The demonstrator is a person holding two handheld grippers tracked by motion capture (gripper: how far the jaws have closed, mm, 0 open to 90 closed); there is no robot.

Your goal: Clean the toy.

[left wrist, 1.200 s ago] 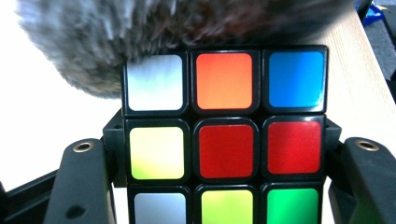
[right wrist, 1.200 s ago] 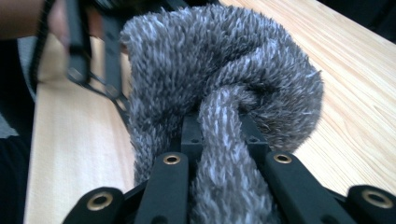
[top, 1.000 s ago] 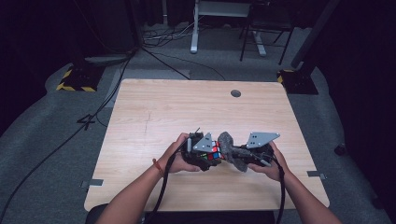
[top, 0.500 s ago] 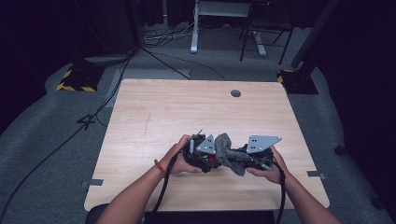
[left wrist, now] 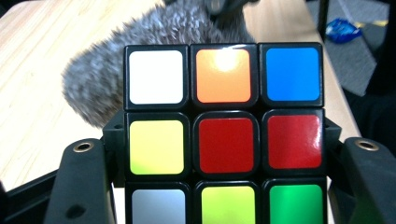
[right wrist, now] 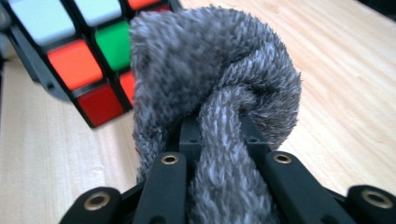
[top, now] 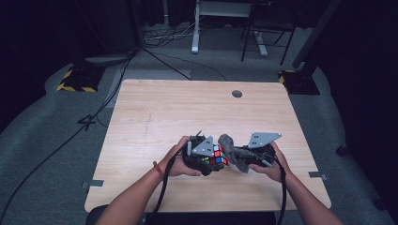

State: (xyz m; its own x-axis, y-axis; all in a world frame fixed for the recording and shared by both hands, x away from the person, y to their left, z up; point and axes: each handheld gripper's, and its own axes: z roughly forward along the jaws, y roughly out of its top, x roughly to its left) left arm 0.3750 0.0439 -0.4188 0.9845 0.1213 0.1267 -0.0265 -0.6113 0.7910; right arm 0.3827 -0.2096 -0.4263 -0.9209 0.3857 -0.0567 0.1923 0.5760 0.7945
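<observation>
- My left gripper (top: 213, 157) is clamped on a Rubik's cube (top: 216, 156), its two black jaws pressing the cube's opposite sides in the left gripper view.
- The face of the cube (left wrist: 224, 135) turned to that camera reads white, orange, blue along the top row, then yellow, red, red; the bottom row is cut off, with green at its right end.
- My right gripper (top: 239, 158) pinches a grey fuzzy cloth (top: 232, 152), a thick fold of it squeezed between the jaws and bulging out ahead of them.
- In the right gripper view the cloth (right wrist: 219, 93) sits right against the cube (right wrist: 84, 56), covering part of one face; I think they touch, though the blur there keeps me from being sure.
- Cube and cloth are held together just above the desk (top: 187, 112), near the middle of its near edge, between my two hands.
- My left hand (top: 180, 161) and right hand (top: 272, 164) each wrap a gripper body, with a cable running back along each forearm.
</observation>
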